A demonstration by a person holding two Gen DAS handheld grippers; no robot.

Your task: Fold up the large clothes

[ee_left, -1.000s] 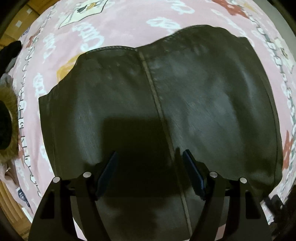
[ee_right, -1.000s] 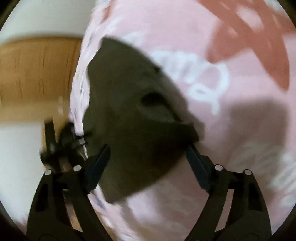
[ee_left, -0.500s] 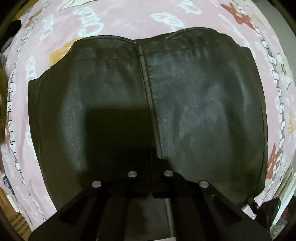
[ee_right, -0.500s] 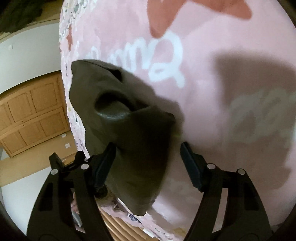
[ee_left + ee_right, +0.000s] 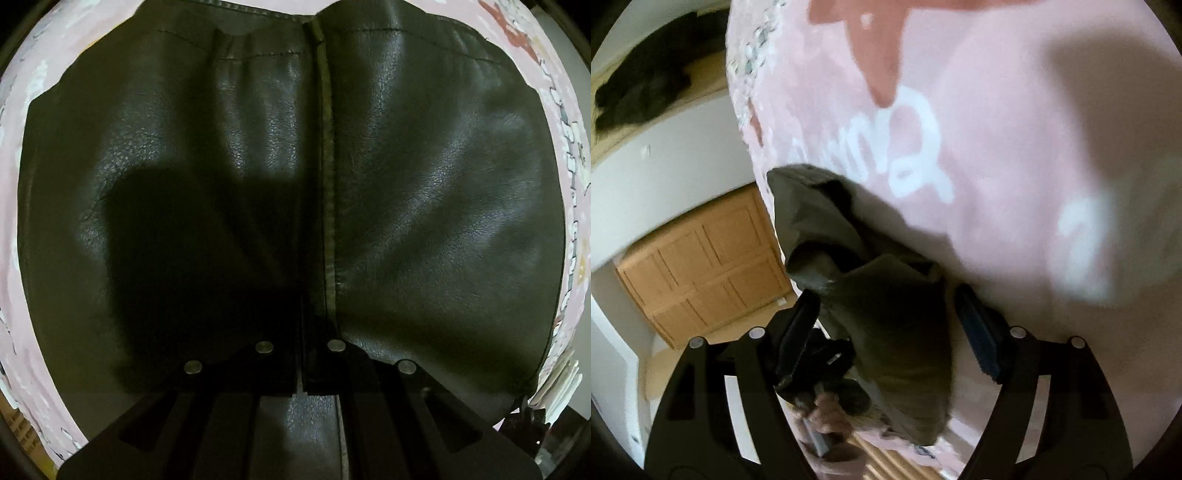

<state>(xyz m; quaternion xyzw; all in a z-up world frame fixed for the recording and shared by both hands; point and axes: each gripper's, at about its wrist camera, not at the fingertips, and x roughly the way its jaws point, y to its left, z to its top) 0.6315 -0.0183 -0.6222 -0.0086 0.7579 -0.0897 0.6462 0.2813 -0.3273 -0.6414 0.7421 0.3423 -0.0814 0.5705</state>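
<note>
Left wrist view: dark leather garment (image 5: pixel 424 192) fills nearly the whole frame, spread flat on pink printed blanket (image 5: pixel 22 66), which shows only as a rim at left, top and right edges. Center seam (image 5: pixel 328 184) runs straight away from the camera, so the garment's long axis lies along the gripper's line of sight; stitched hem edge at top of frame, far end. Left gripper (image 5: pixel 300 354) is clenched, fingers pressed together right at the seam's near end, pinching the leather there; creases fan out from that spot. Gripper shadow falls on the left panel.

Right wrist view, blurry: wooden paneled door (image 5: pixel 701 266) and white wall at left, a dark pile up top left. A bunched corner of the same dark garment (image 5: pixel 886 295) lies on the blanket (image 5: pixel 1015 129) edge, pointing up-left, with white lettering and a red shape beyond it. Right gripper (image 5: pixel 886 317) is released, fingers wide apart on either side of the fabric, right one clear of it; left one's contact unclear.
</note>
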